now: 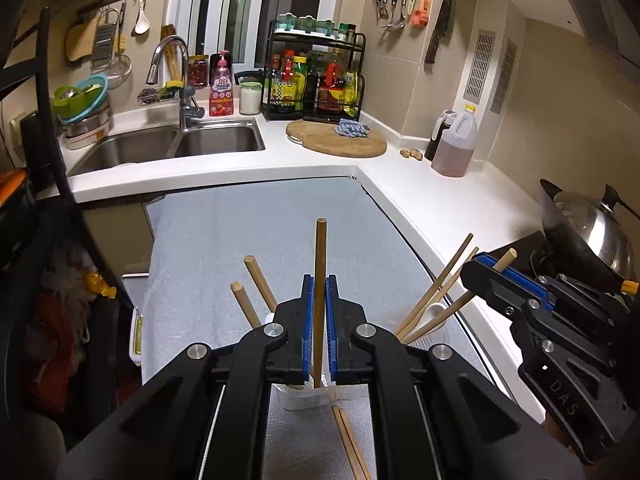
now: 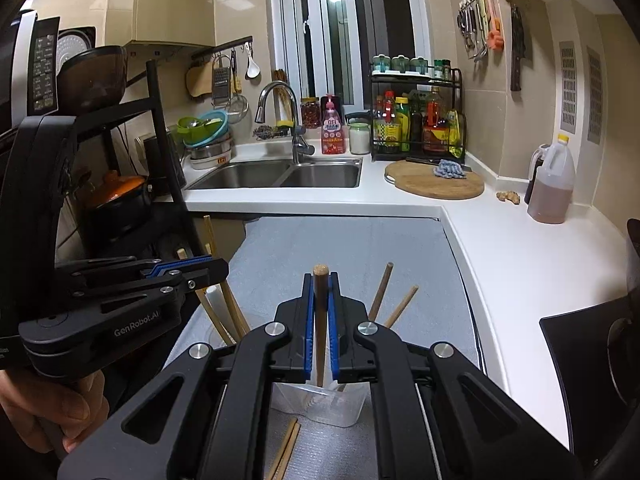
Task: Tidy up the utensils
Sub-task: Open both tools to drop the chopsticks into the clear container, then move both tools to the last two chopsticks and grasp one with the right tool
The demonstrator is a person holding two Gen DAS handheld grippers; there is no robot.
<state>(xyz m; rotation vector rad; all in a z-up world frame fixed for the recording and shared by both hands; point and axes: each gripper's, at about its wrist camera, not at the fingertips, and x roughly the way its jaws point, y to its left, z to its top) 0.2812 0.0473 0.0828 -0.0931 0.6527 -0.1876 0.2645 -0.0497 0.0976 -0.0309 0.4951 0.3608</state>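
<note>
In the left wrist view my left gripper (image 1: 319, 282) is shut on an upright wooden chopstick (image 1: 320, 248). The stick's lower end dips into a white cup (image 1: 298, 398) that holds two more chopsticks (image 1: 260, 284). To the right, my right gripper (image 1: 478, 266) is shut on another chopstick (image 1: 506, 258) above a cup with several chopsticks and a white spoon (image 1: 434, 312). In the right wrist view the right gripper (image 2: 320, 282) clamps its chopstick (image 2: 320, 344) over a clear cup (image 2: 344, 404). The left gripper (image 2: 216, 266) is at the left. Two chopsticks (image 2: 286, 452) lie on the grey mat (image 2: 360, 248).
The white counter wraps around the mat, with a double sink (image 2: 280, 176), a round cutting board (image 2: 436, 184), a bottle rack (image 2: 416, 128) and an oil jug (image 2: 552, 188). A wok with a steel lid (image 1: 592, 236) stands at the right. A hand (image 2: 52, 412) grips the left tool.
</note>
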